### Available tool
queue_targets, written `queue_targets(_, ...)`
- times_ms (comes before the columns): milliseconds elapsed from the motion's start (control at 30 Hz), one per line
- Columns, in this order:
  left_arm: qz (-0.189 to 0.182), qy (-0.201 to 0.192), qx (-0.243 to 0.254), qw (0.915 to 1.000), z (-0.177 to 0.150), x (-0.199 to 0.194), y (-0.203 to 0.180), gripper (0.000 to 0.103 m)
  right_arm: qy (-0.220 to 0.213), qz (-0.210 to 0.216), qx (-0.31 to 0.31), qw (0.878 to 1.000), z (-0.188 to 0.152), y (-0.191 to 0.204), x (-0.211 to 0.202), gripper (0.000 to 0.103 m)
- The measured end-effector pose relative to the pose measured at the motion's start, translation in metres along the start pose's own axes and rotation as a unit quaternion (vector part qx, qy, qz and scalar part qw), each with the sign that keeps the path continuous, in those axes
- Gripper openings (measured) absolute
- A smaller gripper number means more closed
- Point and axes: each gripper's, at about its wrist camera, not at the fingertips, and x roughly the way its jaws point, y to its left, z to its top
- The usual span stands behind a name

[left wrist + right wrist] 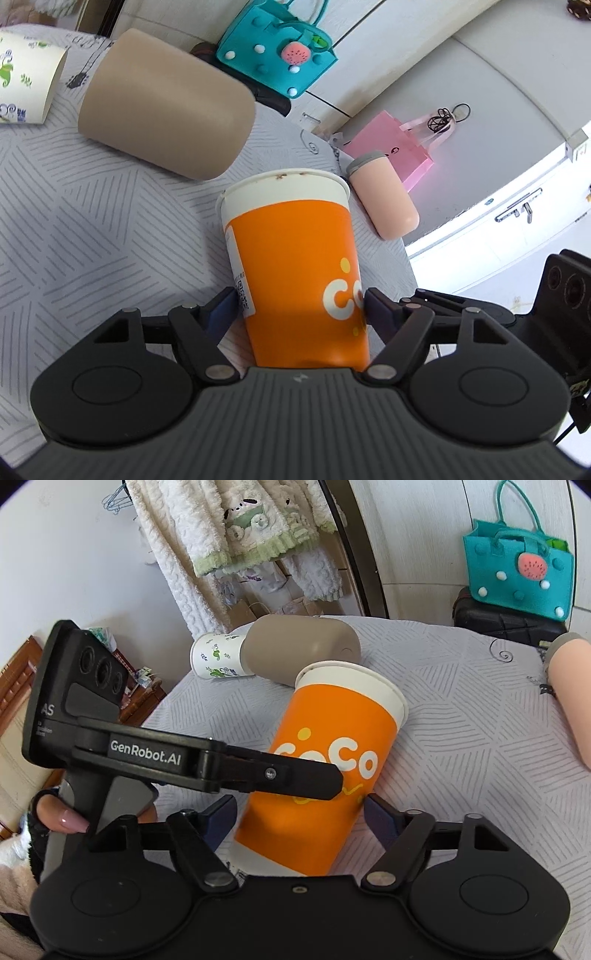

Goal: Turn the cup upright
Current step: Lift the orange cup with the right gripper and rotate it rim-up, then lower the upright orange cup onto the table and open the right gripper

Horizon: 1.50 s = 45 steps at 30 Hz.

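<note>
An orange paper cup with a white rim and "CoCo" print (pixel 295 266) is tilted over the patterned tablecloth, its open end pointing away. My left gripper (pixel 300 306) is shut on the cup's lower body, both blue pads pressed on its sides. In the right wrist view the cup (pixel 332 731) leans right, and the left gripper's finger (pixel 291 775) crosses in front of it. My right gripper (pixel 300 812) is open, its pads on either side of the cup's base with a gap on each side.
A beige cup (pixel 166 103) lies on its side behind the orange cup, with a white leaf-print paper cup (pixel 26 81) beside it. A pink cup (pixel 384 195) lies at the table's right edge. A teal bag (pixel 277 51) and a pink bag (pixel 391 147) are beyond the table.
</note>
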Motion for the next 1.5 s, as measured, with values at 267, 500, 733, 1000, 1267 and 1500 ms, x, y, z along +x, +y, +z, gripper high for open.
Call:
queue_targets(267, 0.005, -0.027, 0.05, 0.9984, -0.008, -0.015, -0.023, 0.073, -0.022, -0.016, -0.037, 0.999, -0.01, 0.013, -0.013, 0.076)
queue_targets(500, 0.005, -0.071, 0.109, 0.9915, -0.023, -0.031, -0.035, 0.072, -0.076, -0.04, -0.1, 0.991, -0.03, 0.028, -0.023, 0.075)
queue_targets(733, -0.002, -0.108, 0.156, 0.9818, -0.023, -0.039, -0.052, 0.07, -0.162, -0.119, -0.162, 0.966, -0.039, 0.037, -0.024, 0.075)
queue_targets(1000, 0.019, -0.137, 0.194, 0.9712, -0.018, -0.036, -0.065, 0.07, -0.203, -0.101, -0.142, 0.963, -0.032, 0.02, -0.024, 0.075)
queue_targets(1267, 0.034, -0.157, 0.223, 0.9615, -0.004, -0.025, -0.07, 0.07, -0.223, -0.111, -0.164, 0.955, -0.018, 0.009, -0.015, 0.075)
queue_targets(1500, 0.065, -0.169, 0.254, 0.9501, -0.01, -0.011, -0.064, 0.07, -0.213, -0.103, -0.15, 0.96, -0.012, 0.0, 0.003, 0.075)
